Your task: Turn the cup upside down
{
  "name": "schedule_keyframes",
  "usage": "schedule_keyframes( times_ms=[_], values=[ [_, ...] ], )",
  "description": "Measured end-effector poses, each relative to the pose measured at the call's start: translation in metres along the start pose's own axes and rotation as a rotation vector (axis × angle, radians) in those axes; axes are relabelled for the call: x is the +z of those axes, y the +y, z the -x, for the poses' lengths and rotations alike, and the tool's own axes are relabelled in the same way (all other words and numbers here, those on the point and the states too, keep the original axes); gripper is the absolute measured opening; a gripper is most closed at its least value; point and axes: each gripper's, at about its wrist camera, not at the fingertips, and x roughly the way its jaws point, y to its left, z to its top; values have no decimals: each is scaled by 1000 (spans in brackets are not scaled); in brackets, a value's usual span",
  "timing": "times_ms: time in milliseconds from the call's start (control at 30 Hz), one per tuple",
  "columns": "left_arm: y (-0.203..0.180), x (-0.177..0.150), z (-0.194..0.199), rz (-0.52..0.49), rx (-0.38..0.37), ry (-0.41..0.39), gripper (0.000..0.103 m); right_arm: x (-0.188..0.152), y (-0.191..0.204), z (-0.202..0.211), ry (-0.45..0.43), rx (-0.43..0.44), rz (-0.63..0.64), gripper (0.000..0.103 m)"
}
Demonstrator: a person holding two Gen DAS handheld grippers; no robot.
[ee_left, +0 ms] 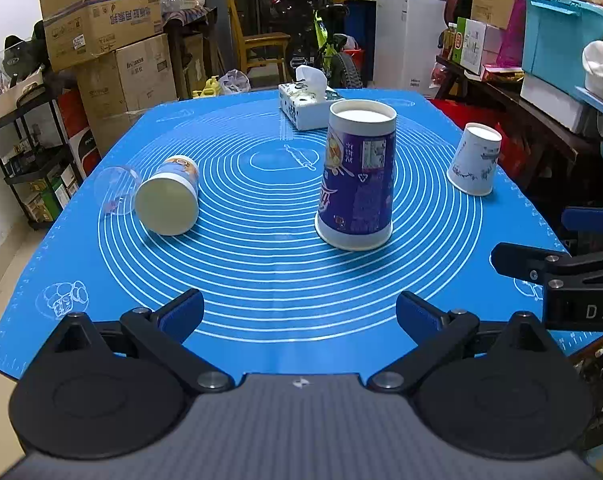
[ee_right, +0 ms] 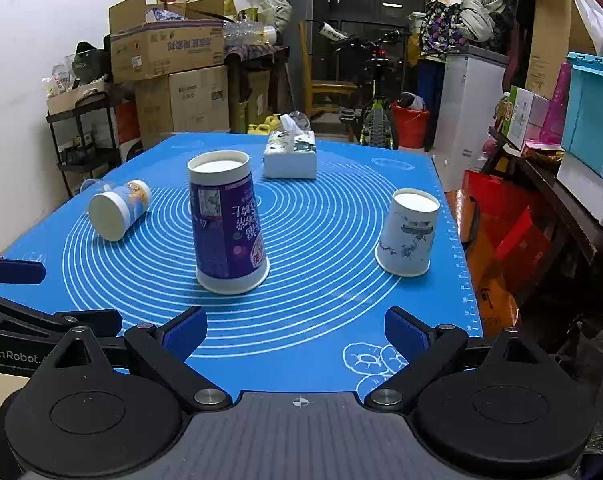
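While both claws, left gripper [ee_left: 300, 314] and right gripper [ee_right: 296, 330], hang wide and empty at the near edge of the blue mat [ee_left: 261, 280], purple cup [ee_left: 357, 176] stands inverted mid-mat, white cup [ee_left: 475, 159] inverted far right, small cup [ee_left: 169, 200] sideways left.

Middle of the mat [ee_left: 261, 272], the tall cup [ee_left: 357, 176] stands mouth-down. Behind it, toward the far edge, sits the tissue box [ee_left: 307, 106]. Off to the right, well apart, a smaller paper cup [ee_left: 475, 158] stands mouth-down too. Over on the left a cup [ee_left: 169, 200] lies on its side, base toward us, with a clear glass [ee_left: 115, 190] just beside it at the mat's left edge.
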Motion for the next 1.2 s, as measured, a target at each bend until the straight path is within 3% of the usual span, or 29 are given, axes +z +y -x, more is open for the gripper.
schedule_keyframes(
  times_ms=[1200],
  values=[
    [-2, -5, -3, -20, 14, 18, 101, -3, 0, -6, 32, -1, 6, 96]
  ],
)
